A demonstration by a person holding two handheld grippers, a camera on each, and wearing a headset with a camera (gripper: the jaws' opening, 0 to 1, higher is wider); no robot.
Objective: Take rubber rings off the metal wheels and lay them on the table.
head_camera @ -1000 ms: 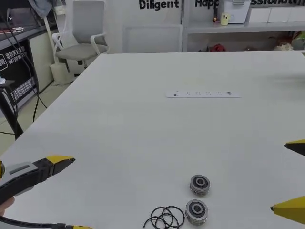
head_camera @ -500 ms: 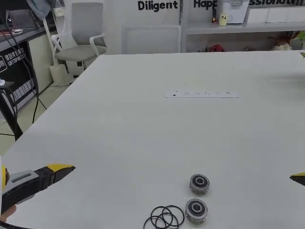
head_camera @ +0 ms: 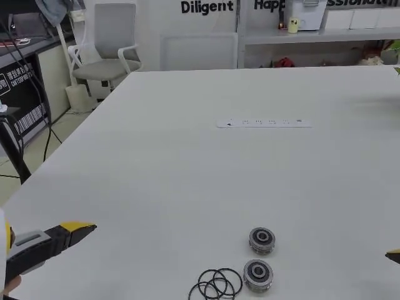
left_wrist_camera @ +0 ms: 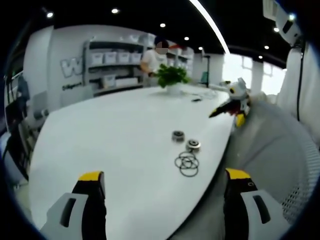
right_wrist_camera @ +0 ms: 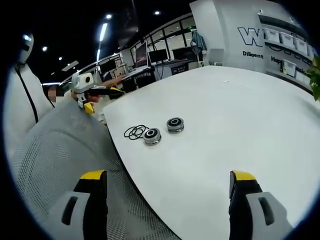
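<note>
Black rings heaped beside near wheel; left gripper, right gripper fingers released; left gripper view adds plant.

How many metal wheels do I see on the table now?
2. The far metal wheel lies on the white table; the near metal wheel lies beside the loose rubber rings. None seems hidden.

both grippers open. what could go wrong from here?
The rubber rings lie overlapped near the table edge; a passing left gripper could sweep them off. Whether the nearer metal wheel or the farther metal wheel carries a ring is too small to tell, so done may be called early.
</note>
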